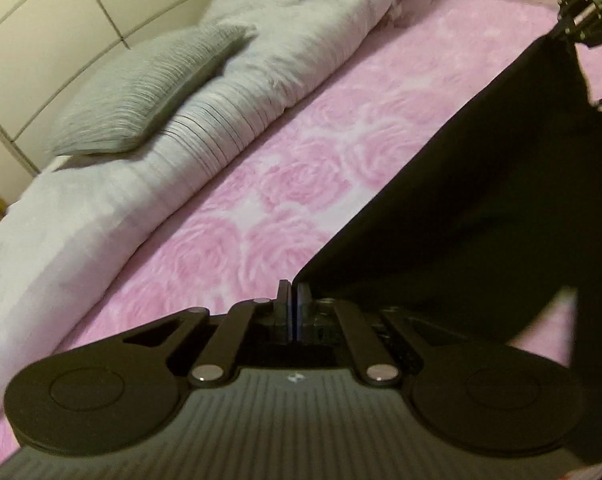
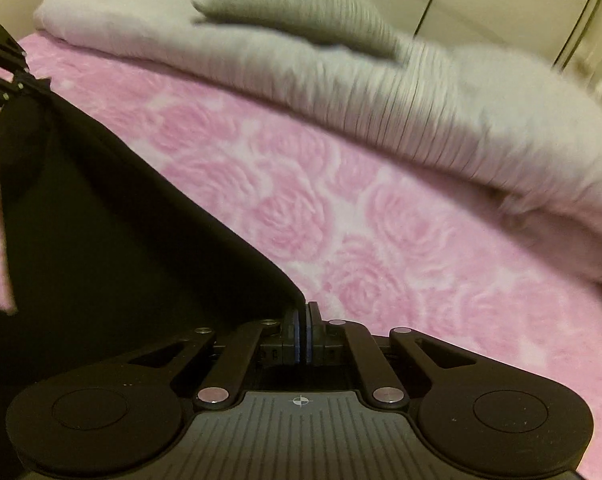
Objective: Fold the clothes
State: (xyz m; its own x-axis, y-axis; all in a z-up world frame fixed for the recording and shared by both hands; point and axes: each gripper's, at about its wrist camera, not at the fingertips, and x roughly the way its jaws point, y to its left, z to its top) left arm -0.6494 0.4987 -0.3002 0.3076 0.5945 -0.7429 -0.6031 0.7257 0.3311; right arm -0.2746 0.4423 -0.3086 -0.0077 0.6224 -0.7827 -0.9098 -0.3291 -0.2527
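Black garment [image 1: 481, 184] hung taut between both grippers above pink rose bedspread [image 1: 285, 176] — top edge stretched straight. Left gripper [image 1: 293, 300] was clamped tight on one corner; right gripper [image 2: 305, 316] likewise pinched other corner. Judged best: keep edge level, tension even, lower cloth flat on bedspread clear of grey pillow [image 1: 149, 88] — no slack.

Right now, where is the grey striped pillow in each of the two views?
Left wrist view: grey striped pillow at upper left, lying on the grey duvet.
Right wrist view: the pillow at top centre, blurred.
Shared landmark: the pink rose blanket in front of the duvet.
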